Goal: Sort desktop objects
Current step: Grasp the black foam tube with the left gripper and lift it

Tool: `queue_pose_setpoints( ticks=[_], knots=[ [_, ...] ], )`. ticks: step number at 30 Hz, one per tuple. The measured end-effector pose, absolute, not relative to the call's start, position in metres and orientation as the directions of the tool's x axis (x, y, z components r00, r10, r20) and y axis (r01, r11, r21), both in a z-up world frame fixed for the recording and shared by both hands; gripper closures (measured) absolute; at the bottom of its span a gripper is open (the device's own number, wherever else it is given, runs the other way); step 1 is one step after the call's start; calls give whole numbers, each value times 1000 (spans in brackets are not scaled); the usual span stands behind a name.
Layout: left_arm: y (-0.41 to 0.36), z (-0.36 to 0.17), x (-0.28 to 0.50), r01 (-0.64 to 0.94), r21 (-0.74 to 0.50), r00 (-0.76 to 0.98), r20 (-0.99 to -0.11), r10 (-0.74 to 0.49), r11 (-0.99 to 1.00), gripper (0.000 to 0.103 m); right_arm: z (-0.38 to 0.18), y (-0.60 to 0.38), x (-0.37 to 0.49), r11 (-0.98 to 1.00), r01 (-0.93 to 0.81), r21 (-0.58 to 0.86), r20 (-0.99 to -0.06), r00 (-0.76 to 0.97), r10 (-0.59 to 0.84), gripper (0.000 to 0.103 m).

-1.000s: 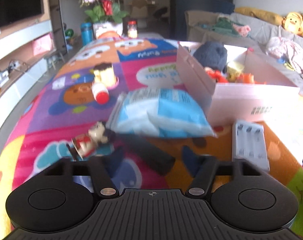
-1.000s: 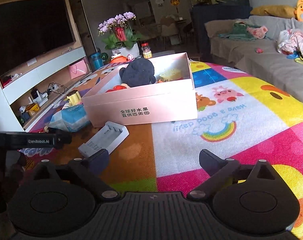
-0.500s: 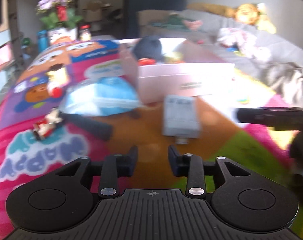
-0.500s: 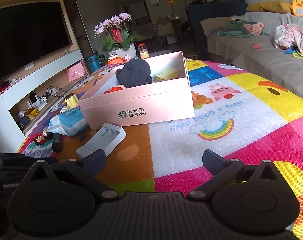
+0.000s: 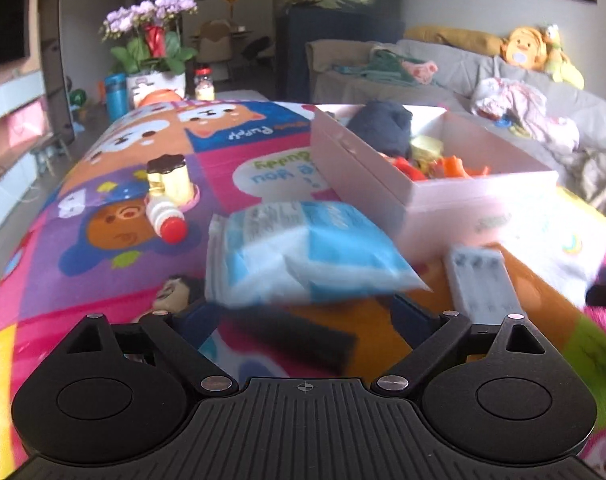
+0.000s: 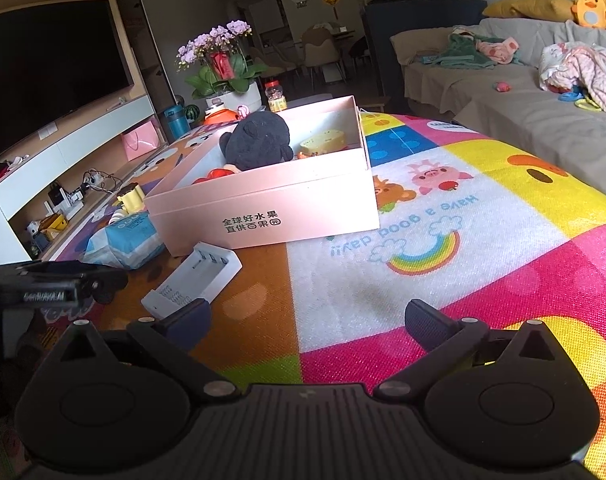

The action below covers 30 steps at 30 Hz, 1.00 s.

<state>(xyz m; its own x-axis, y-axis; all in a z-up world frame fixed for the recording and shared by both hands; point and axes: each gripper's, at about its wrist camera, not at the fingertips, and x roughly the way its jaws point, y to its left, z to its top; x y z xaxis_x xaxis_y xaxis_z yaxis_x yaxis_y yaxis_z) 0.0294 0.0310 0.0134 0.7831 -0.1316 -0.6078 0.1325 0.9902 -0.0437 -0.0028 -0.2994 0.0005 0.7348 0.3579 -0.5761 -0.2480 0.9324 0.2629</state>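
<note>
My left gripper (image 5: 301, 314) hovers low over the play mat with its jaws opening wide. A black stick (image 5: 299, 340) lies on the mat between the fingers, and the pads do not touch it. A blue-and-white tissue pack (image 5: 303, 256) lies just past the fingertips, and a grey battery charger (image 5: 483, 280) lies to its right. The pink box (image 5: 443, 200) holds a dark plush toy (image 6: 259, 140) and other small toys. My right gripper (image 6: 307, 318) is open and empty, with the charger (image 6: 195, 276) beside its left finger.
A small red-capped bottle (image 5: 165, 216), a yellow toy (image 5: 169, 178) and a figurine (image 5: 175, 292) lie left of the tissue pack. The left gripper's body (image 6: 43, 288) shows at the right view's left edge. A flower pot (image 5: 155, 80) stands at the mat's far end, and a sofa (image 6: 523, 112) runs along the right.
The left gripper swung right toward the charger with its jaws nearly shut. It has since come back left to face the tissue pack with its jaws spread wide. The right gripper has stayed put.
</note>
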Motion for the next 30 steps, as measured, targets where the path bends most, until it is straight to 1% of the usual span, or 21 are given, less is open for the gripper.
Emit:
queue_pose_setpoints(
  ticks=[3, 5, 7, 10, 14, 17, 20, 24, 25, 26, 27, 30],
  knots=[
    [44, 10, 43, 187, -141, 755, -612, -234, 972, 4, -1, -298, -1, 934, -245, 261, -591, 724, 356, 0],
    [47, 10, 41, 214, -180, 745, -606, -279, 960, 4, -2, -298, 1, 934, -243, 262, -599, 718, 354, 0],
    [43, 10, 31, 263, -186, 733, -600, -322, 947, 4, -2, -298, 1, 934, -242, 262, -601, 716, 354, 0],
    [26, 9, 9, 326, -158, 716, -602, -353, 932, 4, -3, -296, 3, 936, -240, 255, -609, 712, 349, 0],
    [13, 10, -12, 357, -186, 702, -593, -394, 915, 2, -3, -293, 4, 941, -241, 235, -620, 709, 337, 0],
    [6, 10, -15, 330, -183, 711, -597, -371, 926, 2, -3, -293, 5, 942, -244, 231, -626, 704, 336, 0],
    [-2, 7, -9, 267, -144, 711, -639, -295, 953, 2, -3, -294, 5, 940, -244, 240, -625, 702, 341, 0],
    [-10, 7, -6, 214, -110, 725, -648, -233, 971, 4, -4, -294, 5, 940, -244, 239, -625, 702, 341, 0],
    [-13, 6, -7, 204, -91, 729, -650, -214, 975, 5, -4, -293, 5, 941, -246, 234, -627, 701, 339, 0],
    [-15, 7, -8, 194, -66, 736, -650, -189, 979, 12, -3, -292, 5, 942, -249, 223, -632, 699, 335, 0],
    [-17, 7, -10, 183, -45, 745, -645, -168, 982, 23, -3, -290, 5, 945, -253, 208, -638, 697, 327, 0],
    [-13, 7, -17, 163, -37, 756, -638, -149, 986, 23, -4, -282, 5, 950, -268, 162, -652, 693, 307, 0]
  ],
)
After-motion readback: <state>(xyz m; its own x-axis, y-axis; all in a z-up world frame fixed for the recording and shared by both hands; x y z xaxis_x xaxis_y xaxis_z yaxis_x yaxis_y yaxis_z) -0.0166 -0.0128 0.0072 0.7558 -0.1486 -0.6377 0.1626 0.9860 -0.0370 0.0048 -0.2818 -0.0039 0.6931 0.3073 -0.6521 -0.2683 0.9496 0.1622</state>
